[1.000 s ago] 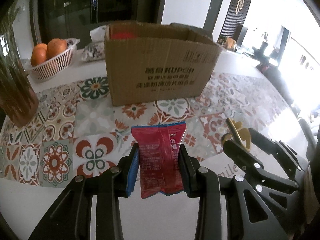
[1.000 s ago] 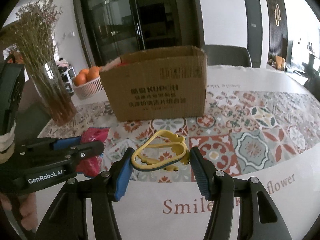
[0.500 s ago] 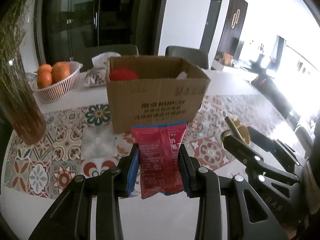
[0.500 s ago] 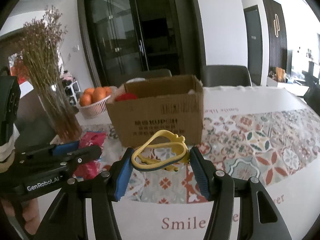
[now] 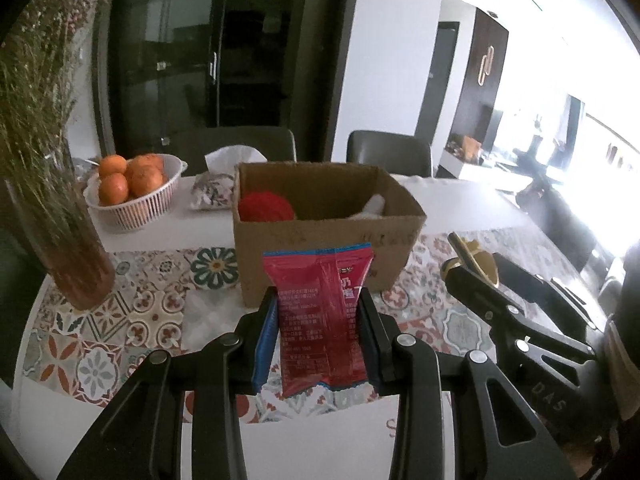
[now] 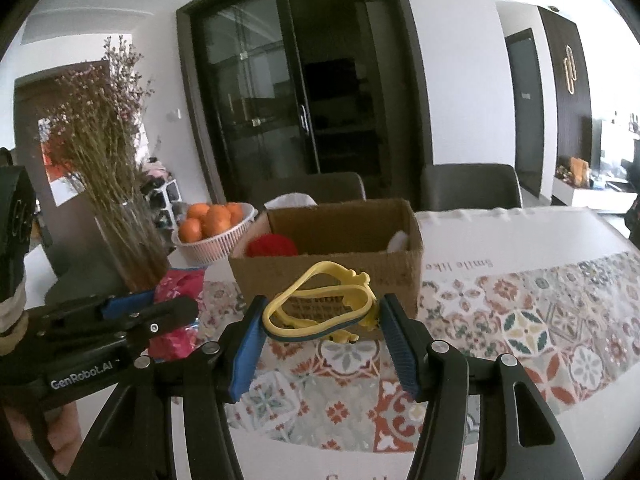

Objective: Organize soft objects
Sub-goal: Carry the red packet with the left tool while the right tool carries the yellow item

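Red snack packet (image 5: 322, 312) with blue edges; yellow rubbery loop (image 6: 320, 306); brown cardboard box (image 5: 324, 236); red yarn ball (image 5: 264, 207); floral tile-patterned tabletop (image 6: 520, 320); oranges (image 5: 128, 178).

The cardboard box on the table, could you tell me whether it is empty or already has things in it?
Not empty. The cardboard box is open-topped, with a red ball and a white item inside.

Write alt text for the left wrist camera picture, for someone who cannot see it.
A handheld left gripper clamps an upright red snack packet in front of an open cardboard box on a patterned tablecloth. Inside the box lie a red yarn ball and something white. A basket of oranges stands behind on the left; the right gripper, holding a yellow item, enters from the right.
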The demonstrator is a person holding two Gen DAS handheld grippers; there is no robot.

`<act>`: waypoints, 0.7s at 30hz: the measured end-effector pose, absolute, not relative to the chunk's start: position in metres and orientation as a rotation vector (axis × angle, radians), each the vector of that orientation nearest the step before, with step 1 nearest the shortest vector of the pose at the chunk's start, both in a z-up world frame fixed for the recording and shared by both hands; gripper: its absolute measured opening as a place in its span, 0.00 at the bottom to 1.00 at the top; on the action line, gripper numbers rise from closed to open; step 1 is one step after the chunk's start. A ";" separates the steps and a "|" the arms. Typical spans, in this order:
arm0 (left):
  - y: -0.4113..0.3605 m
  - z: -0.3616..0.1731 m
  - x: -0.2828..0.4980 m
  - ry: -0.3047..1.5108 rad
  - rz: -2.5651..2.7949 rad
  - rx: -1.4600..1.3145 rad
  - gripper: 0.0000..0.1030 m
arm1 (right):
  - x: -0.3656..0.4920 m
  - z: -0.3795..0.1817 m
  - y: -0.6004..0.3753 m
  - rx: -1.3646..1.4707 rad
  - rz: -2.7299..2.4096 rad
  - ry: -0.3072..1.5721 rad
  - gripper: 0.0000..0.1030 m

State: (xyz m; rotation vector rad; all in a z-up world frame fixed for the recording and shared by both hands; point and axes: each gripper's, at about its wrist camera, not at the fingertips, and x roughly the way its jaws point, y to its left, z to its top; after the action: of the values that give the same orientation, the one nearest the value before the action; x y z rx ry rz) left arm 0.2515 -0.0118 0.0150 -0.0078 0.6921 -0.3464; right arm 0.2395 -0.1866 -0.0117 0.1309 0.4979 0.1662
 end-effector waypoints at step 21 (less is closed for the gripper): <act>-0.023 0.058 0.296 0.588 -0.316 -0.014 0.36 | 0.298 0.021 -0.199 0.152 0.212 0.429 0.56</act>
State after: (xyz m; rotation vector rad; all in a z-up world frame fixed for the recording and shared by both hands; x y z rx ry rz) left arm 0.2958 -0.0229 0.0578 -0.0140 0.5880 -0.3164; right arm 0.2979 -0.1990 0.0212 0.1516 0.4288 0.2118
